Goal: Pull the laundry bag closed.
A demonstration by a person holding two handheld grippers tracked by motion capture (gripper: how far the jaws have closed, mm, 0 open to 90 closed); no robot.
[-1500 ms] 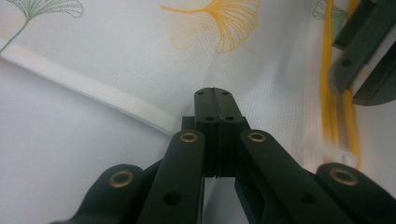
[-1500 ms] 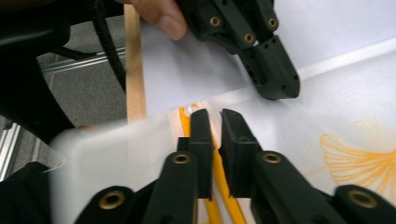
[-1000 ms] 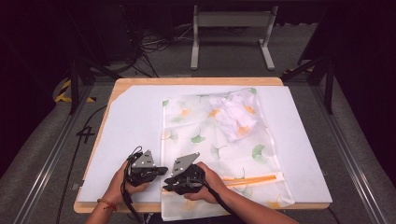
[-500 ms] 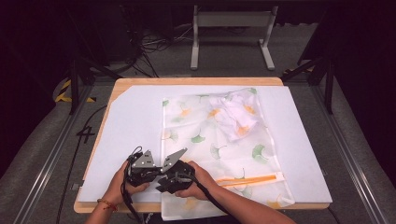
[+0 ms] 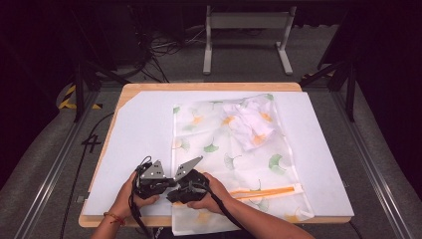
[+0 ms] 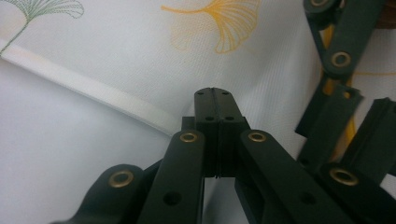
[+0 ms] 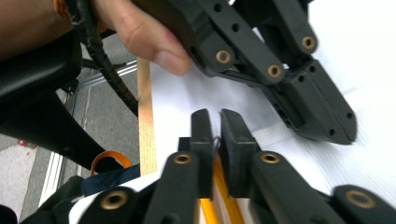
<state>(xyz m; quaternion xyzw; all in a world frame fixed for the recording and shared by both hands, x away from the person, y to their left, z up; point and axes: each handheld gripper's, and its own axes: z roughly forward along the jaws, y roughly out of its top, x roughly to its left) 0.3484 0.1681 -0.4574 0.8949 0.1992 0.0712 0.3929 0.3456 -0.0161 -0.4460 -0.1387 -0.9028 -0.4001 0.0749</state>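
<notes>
Now at the mesh bag's near left corner.
Left gripper pinches its white edge; right gripper, just closing, clamps the orange zipper. Thin, limp, light fabric; hold by hems.

Mesh bag on sheet, right of centre | folded cloth in bag's far part | both grippers side by side at bag's near-left corner | sheet on table

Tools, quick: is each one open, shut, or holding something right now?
Left tool: shut, pinching the mesh bag by its edge.
Right tool: just closed to a narrow gap at the bag's orange zipper; grip unclear.
</notes>
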